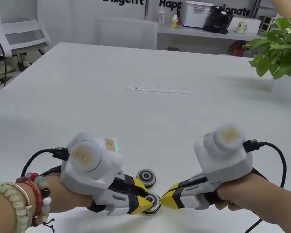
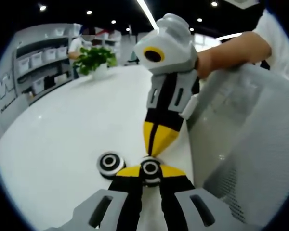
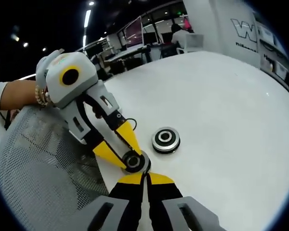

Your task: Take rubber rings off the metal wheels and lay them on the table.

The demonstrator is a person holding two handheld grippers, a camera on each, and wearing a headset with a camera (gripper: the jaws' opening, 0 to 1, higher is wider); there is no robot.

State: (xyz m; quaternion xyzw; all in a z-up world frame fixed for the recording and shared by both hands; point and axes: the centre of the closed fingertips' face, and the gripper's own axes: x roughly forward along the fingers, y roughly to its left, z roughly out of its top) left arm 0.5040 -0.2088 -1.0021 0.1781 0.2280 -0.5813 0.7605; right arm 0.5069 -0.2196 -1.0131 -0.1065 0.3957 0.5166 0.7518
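Peeling stage, lower centre: metal wheel (image 1: 153, 200) clamped in left gripper (image 1: 148, 206), right gripper (image 1: 164, 200) closed at its rim (actual hold unclear); next, likely a steady outward pull

Two small round metal wheels sit close together on a white table (image 1: 136, 111). The loose wheel (image 3: 165, 139) lies flat with nothing touching it: a silver face, a dark centre, and a black rubber ring (image 3: 154, 143) seated around its rim. Just beside it, the held wheel (image 3: 135, 161) is clamped flat between the yellow jaw tips of the left gripper (image 2: 150, 169), low at the table top, its dark ring also on. The closed tips of the right gripper (image 3: 144, 177) meet its rim from the opposite side
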